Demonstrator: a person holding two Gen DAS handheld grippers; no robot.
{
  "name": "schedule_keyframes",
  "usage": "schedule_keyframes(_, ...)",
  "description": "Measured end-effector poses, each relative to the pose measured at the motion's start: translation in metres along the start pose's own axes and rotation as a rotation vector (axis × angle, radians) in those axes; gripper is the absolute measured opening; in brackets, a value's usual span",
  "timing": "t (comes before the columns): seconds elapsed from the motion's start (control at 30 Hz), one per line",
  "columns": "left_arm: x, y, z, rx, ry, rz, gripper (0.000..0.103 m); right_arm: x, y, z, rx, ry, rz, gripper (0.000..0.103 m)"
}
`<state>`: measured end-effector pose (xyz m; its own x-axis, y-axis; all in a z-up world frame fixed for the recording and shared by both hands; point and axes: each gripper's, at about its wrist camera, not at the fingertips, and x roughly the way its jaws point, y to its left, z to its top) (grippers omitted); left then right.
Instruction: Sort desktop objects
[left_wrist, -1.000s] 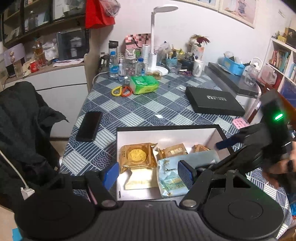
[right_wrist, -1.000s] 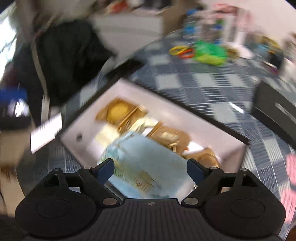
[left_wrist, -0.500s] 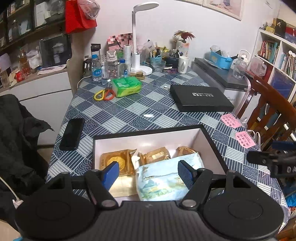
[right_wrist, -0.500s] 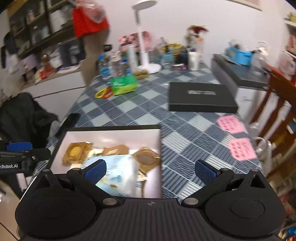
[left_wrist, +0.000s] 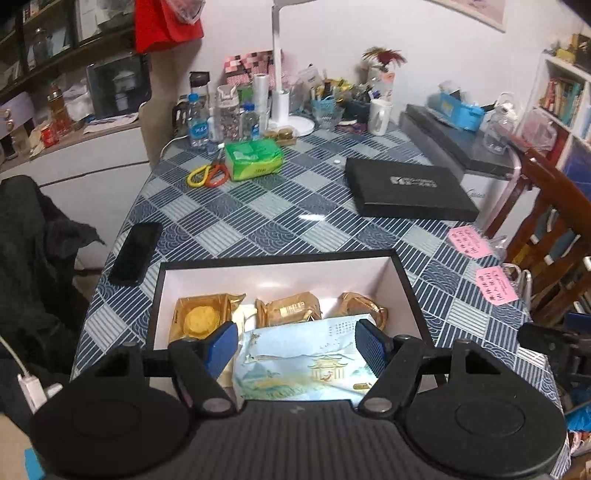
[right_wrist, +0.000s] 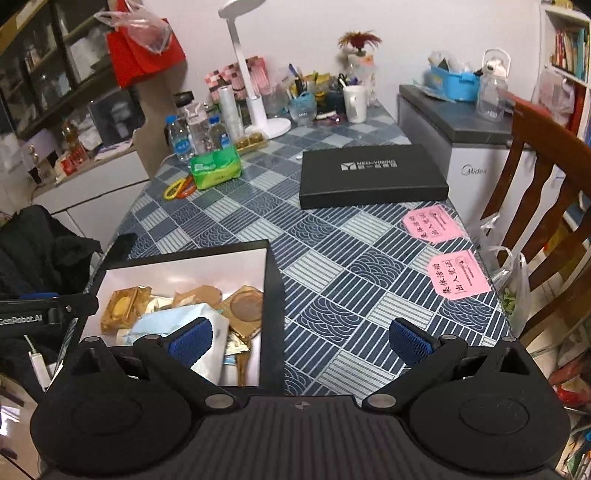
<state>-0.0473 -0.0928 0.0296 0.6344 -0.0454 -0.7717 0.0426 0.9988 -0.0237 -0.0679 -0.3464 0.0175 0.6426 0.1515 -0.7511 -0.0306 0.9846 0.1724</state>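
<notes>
An open black box with a white inside (left_wrist: 413, 291) stands at the table's near edge; it also shows in the right wrist view (right_wrist: 275, 295). In it lie gold snack packets (left_wrist: 201, 314) and a pale blue printed pouch (left_wrist: 306, 362). My left gripper (left_wrist: 295, 349) is open and empty, above the box's near side. My right gripper (right_wrist: 299, 338) is open and empty, above the tablecloth just right of the box. The box's black lid (right_wrist: 369, 175) lies further back on the table.
Two pink notes (right_wrist: 458, 277) lie at the table's right edge by a wooden chair (right_wrist: 546, 192). A black phone (left_wrist: 135, 253) lies left of the box. Green tissue pack (left_wrist: 253, 158), scissors (left_wrist: 207, 175), bottles, a mug and a lamp crowd the far end.
My right gripper has pulled out of the box and swung right, now empty over the tablecloth. The blue pouch now lies in the box. My left gripper has shifted slightly.
</notes>
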Motion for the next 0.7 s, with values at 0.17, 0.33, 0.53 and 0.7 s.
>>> schedule_keyframes(0.17, 0.006, -0.028, 0.003, -0.024, 0.017, 0.04, 0.083, 0.005, -0.022, 0.009, -0.021, 0.027, 0.007, 0.103)
schedule_keyframes(0.33, 0.01, -0.06, 0.009, -0.023, 0.018, 0.076, 0.083, 0.011, -0.043, 0.018, -0.031, 0.055, 0.034, 0.103)
schedule_keyframes(0.53, 0.014, -0.094, 0.013, -0.024, 0.017, 0.103, 0.083, 0.013, -0.062, 0.025, -0.073, 0.071, 0.065, 0.103)
schedule_keyframes(0.7, 0.012, -0.114, 0.012, 0.029, 0.026, 0.103, 0.083, 0.006, -0.069, 0.026, -0.05, 0.071, 0.07, 0.103)
